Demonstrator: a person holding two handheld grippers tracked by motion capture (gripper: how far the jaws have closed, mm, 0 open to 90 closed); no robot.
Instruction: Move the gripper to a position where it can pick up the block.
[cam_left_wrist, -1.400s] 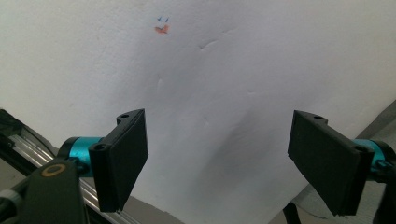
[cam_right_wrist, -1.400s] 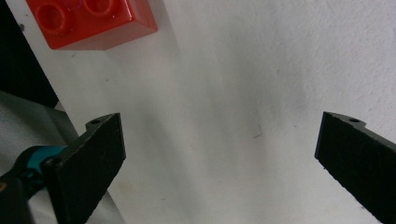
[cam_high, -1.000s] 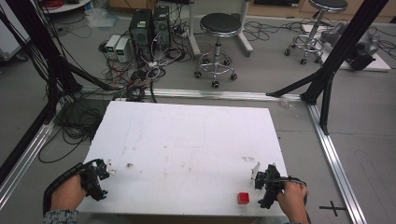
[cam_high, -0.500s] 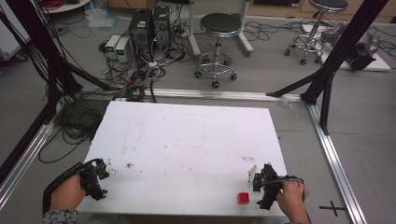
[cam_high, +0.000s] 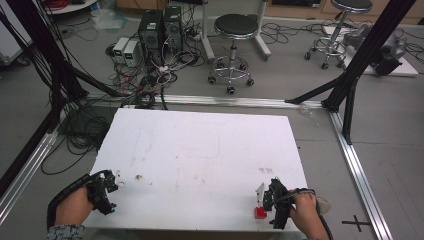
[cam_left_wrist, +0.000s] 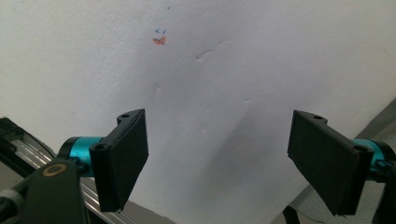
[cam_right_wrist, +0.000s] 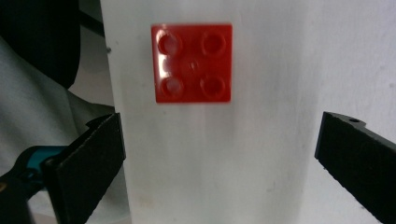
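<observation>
A small red brick (cam_high: 259, 212) with four studs lies flat on the white table (cam_high: 200, 150), near its front edge at the right. In the right gripper view the red brick (cam_right_wrist: 192, 63) sits just ahead of the jaws, slightly left of their midline. My right gripper (cam_high: 268, 198) hovers close beside the brick, and it (cam_right_wrist: 219, 163) is open with nothing between its jaws. My left gripper (cam_high: 107, 186) is at the table's front left corner. It (cam_left_wrist: 217, 163) is open over bare white surface.
A small orange and blue mark (cam_left_wrist: 159, 40) is on the table ahead of the left gripper. Beyond the table's far edge are a black stool (cam_high: 235, 30), computer boxes (cam_high: 160, 25) and tangled cables. Black frame posts (cam_high: 350, 75) stand at the right.
My right gripper has moved left, closer to the red brick. The left gripper has hardly moved. The brick lies where it was.
</observation>
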